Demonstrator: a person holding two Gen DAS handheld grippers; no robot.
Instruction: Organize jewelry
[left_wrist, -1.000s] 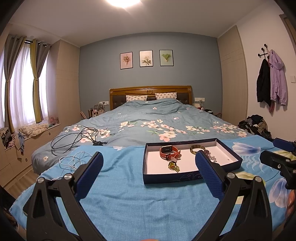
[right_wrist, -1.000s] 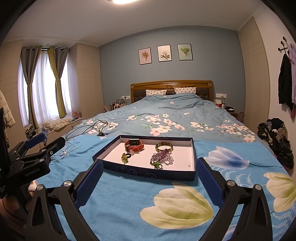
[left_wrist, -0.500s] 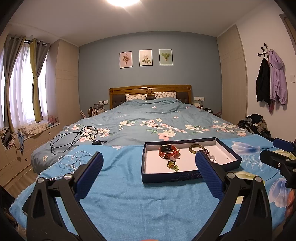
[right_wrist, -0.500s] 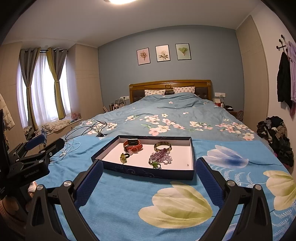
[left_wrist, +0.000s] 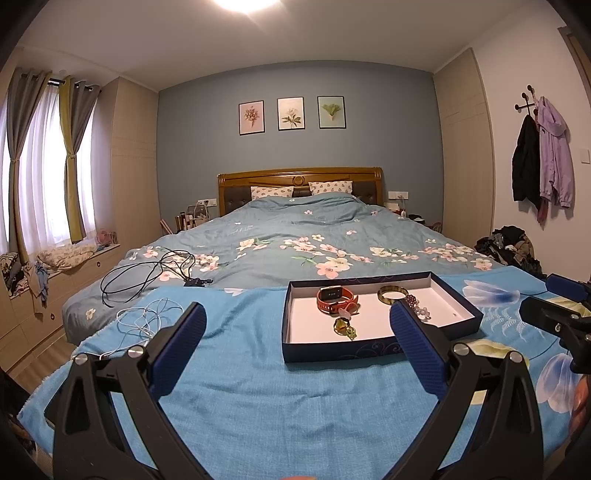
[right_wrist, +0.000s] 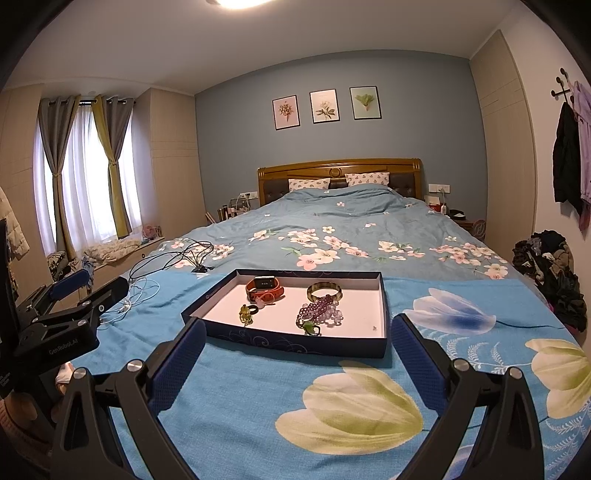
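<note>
A dark blue tray (left_wrist: 332, 356) (right_wrist: 295, 343) with a white floor lies on the blue blanket at the foot of the bed. In it lie a red watch (left_wrist: 334, 298) (right_wrist: 265, 287), a gold bangle (left_wrist: 392, 294) (right_wrist: 324, 291), a purple bead bracelet (right_wrist: 320, 314) (left_wrist: 415, 308) and a small yellow-green ring piece (left_wrist: 343, 326) (right_wrist: 246, 314). My left gripper (left_wrist: 297, 345) is open and empty, left of and short of the tray. My right gripper (right_wrist: 298, 360) is open and empty, just before the tray's near wall.
A white earphone cord (left_wrist: 142, 319) and a black cable (left_wrist: 147, 269) lie on the bed to the left. The blue blanket with tulip prints (right_wrist: 351, 402) covers the near bed. A clothes pile (right_wrist: 550, 266) sits at the right wall.
Both views shifted only slightly; the tray and jewelry lie where they were. Both grippers stay open.
</note>
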